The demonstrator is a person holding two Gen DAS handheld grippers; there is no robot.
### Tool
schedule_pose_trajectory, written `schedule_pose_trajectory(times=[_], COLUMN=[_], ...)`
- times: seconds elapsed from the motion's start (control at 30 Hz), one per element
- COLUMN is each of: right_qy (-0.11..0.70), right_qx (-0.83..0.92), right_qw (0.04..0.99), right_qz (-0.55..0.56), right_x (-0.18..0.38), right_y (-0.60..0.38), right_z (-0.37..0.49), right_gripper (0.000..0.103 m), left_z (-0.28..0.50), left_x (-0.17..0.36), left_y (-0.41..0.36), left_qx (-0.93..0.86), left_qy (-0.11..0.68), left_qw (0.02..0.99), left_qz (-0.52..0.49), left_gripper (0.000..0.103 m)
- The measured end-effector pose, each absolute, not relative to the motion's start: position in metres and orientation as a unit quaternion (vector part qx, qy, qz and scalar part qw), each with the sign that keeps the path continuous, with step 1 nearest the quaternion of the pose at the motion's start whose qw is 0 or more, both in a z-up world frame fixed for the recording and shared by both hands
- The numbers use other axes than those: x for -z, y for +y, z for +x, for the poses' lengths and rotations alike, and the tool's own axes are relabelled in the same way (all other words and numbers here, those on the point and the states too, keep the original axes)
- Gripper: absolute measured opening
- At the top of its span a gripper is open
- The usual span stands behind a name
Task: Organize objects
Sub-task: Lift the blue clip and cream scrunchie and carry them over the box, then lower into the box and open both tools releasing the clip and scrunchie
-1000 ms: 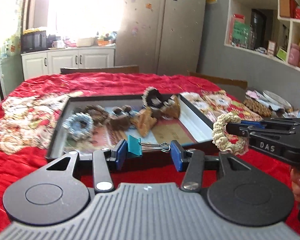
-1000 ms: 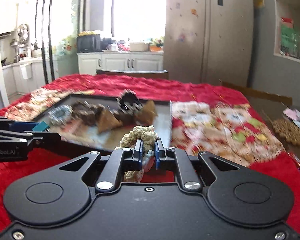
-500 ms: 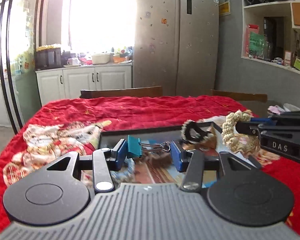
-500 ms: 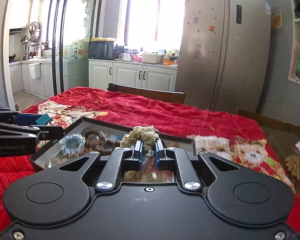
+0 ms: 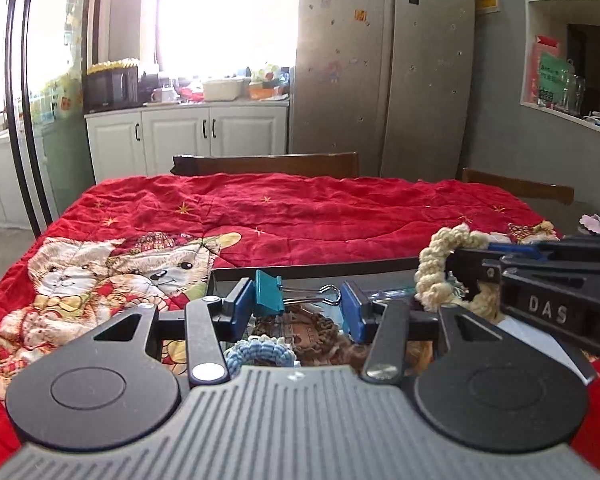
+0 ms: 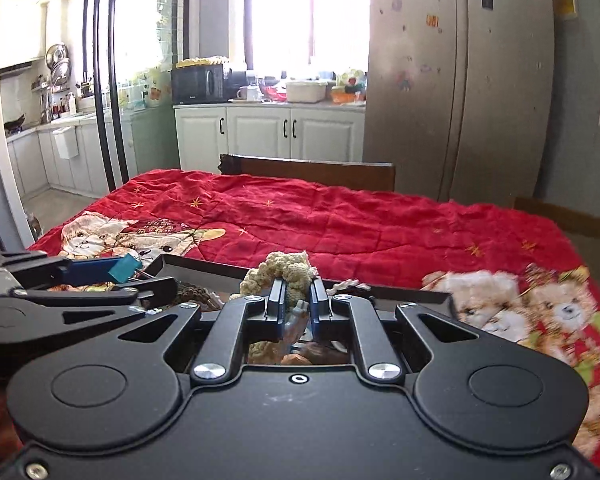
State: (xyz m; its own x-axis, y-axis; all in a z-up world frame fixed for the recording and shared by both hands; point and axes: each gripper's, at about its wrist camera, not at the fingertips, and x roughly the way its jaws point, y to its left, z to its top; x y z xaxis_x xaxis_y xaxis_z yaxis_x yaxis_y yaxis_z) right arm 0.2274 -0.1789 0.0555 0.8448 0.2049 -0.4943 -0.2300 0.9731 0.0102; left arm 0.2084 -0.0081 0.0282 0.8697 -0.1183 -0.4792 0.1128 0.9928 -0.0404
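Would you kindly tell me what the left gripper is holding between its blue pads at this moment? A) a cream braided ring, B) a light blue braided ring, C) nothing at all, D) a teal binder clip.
D: in the left wrist view the left gripper has a teal binder clip spanning its blue pads, body against one and wire handle against the other, while the cream braided ring hangs from the right gripper.

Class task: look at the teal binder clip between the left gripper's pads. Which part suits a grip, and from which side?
Grip the binder clip end to end, teal body against one pad and wire handles against the other, as the left gripper does; that lengthwise span fits its half-open jaws.
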Motion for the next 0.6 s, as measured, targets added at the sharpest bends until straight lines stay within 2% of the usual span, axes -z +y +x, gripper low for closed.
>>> schedule_pose_trajectory(times=[0.6], right_qy=[0.285], right_qx=[-0.116], right_qw=[0.951], right_qz=[-0.025], right_x=[-0.005], right_y=[-0.166], right_z=[0.257], right_gripper=[0.012], left_z=[0.245], left_x=[0.009], left_y=[-0.014], left_qx=[0.048], left_qy=[0.286], left_qw=[0.957], left_qz=[0.021], left_gripper=[0.051])
